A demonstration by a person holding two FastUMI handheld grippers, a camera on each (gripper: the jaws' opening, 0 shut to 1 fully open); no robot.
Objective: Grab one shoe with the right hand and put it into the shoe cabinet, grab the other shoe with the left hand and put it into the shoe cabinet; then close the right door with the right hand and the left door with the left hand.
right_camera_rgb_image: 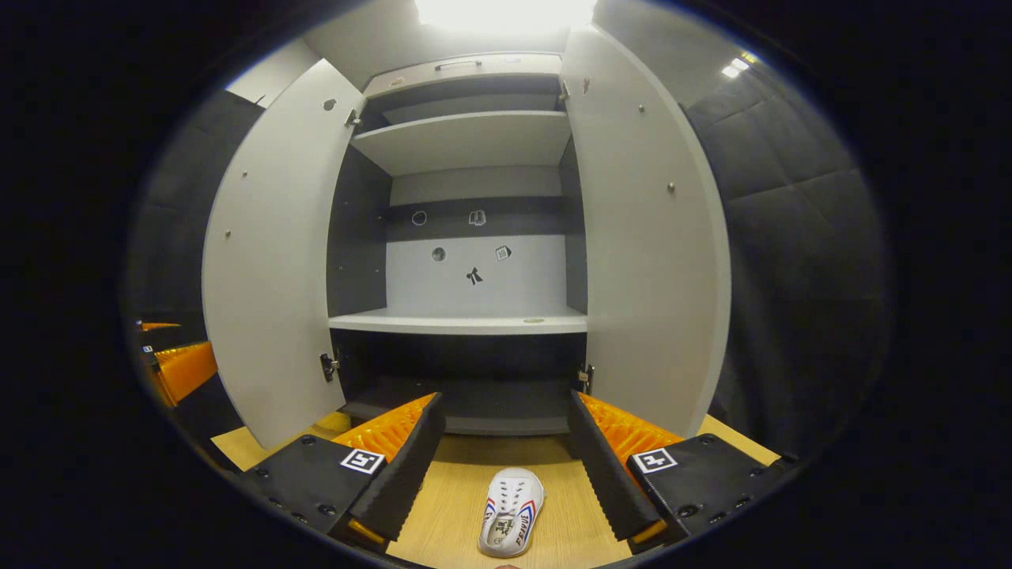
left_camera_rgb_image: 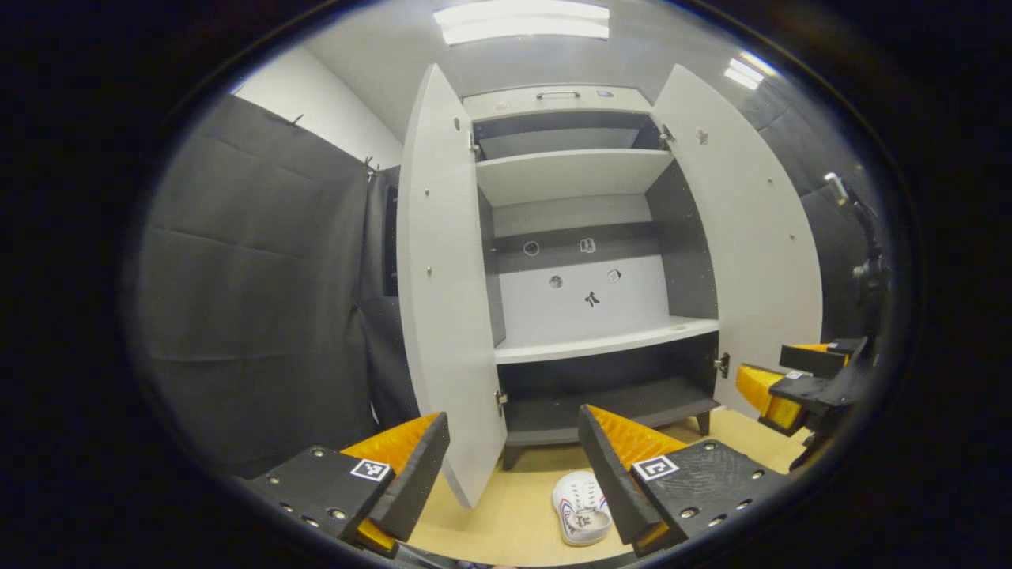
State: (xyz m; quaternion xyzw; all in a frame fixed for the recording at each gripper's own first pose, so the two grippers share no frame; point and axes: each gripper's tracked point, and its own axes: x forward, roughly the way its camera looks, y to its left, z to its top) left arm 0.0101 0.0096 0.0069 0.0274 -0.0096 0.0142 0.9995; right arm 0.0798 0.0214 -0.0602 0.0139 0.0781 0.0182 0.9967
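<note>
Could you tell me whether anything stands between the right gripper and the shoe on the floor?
Nothing visible does. The right gripper is open above the white shoe, bare floor around it, and both cabinet doors stand open beyond.

each gripper, the left gripper [left_camera_rgb_image: 512, 466] and the right gripper [right_camera_rgb_image: 502, 466], is made with two wedge-shaped jaws. ridged inner faces are seen, and flat plates dotted with screws, each marked with a small square black-and-white tag.
</note>
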